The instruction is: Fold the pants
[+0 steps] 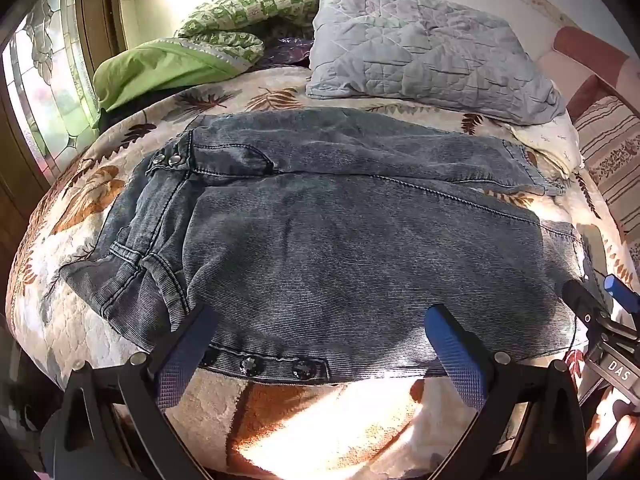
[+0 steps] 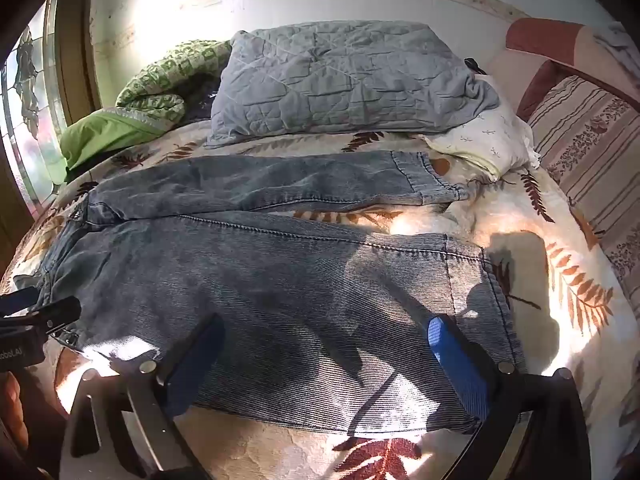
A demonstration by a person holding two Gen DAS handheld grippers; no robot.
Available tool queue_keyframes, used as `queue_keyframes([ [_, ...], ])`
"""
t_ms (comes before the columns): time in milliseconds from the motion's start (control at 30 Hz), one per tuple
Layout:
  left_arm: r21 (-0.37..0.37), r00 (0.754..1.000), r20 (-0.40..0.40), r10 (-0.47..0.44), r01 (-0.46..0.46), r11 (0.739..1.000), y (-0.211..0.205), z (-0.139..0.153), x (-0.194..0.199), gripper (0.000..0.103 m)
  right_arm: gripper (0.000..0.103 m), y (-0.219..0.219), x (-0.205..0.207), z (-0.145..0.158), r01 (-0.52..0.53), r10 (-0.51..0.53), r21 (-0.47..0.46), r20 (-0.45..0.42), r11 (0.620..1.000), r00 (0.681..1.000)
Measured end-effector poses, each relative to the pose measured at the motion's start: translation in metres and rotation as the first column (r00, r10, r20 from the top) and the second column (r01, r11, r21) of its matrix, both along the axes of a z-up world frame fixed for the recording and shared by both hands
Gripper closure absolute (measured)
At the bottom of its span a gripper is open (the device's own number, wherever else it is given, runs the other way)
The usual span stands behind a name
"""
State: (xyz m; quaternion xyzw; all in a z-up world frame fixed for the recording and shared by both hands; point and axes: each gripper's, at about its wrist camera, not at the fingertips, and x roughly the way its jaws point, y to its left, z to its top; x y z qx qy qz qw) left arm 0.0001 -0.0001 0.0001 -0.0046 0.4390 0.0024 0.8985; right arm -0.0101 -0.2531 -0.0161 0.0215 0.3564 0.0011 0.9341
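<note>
Hovering at the bottom of the left wrist view, the left gripper (image 1: 320, 344) has its blue-padded fingers (image 1: 456, 352) spread as wide as they go, holding nothing, one to each side of the near edge of the jeans (image 1: 320, 248). The right gripper (image 2: 320, 356) in its own view is just as wide open and empty, its fingers framing the lower part of the near leg close to the hem (image 2: 480, 280).

The jeans lie flat across the middle of both frames on a leaf-print blanket (image 1: 100, 196), waistband to the left with its metal snaps (image 1: 168, 159), two legs running right. A row of snaps (image 1: 276, 366) lines the near edge between the left fingers. The far leg's cuff (image 2: 428, 182) ends near a white pillow (image 2: 484, 140).

Beyond the jeans, toward the top of the frame, rest a grey quilted pillow (image 1: 420, 44) and a green patterned quilt (image 1: 244, 12) with a plain green cloth (image 1: 156, 70) below it. A stained-glass window (image 1: 40, 72) fills the upper left; a striped cushion (image 2: 592, 148) sits at the right.

Strong sunlight washes out the blanket at the bottom centre, and gripper shadows darken the denim. The right gripper shows only partly at the left view's right edge (image 1: 608, 312), its fingertips cut off.
</note>
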Motion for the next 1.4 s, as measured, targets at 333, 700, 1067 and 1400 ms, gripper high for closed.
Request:
queue_keyframes([
  [333, -0.008, 1.0, 0.001, 0.006, -0.006, 1.0, 0.0, 0.003, 0.008, 0.0, 0.0, 0.001, 0.001, -0.001, -0.002, 0.002, -0.003, -0.003, 1.0, 1.0],
  [700, 0.001, 1.0, 0.009, 0.016, -0.016, 1.0, 0.001, 0.003, -0.001, 0.0, 0.0, 0.002, 0.0, -0.002, 0.001, -0.001, -0.006, -0.005, 1.0, 1.0],
  [1067, 0.01, 1.0, -0.003, 0.017, -0.017, 1.0, 0.001, 0.002, -0.001, 0.0, 0.0, 0.002, 0.0, -0.001, 0.0, 0.0, -0.008, -0.006, 1.0, 1.0],
  [1400, 0.005, 1.0, 0.007, 0.02, -0.02, 1.0, 0.003, 0.002, -0.003, 0.0, 0.0, 0.003, -0.001, -0.001, -0.006, 0.005, -0.012, -0.003, 1.0, 1.0],
])
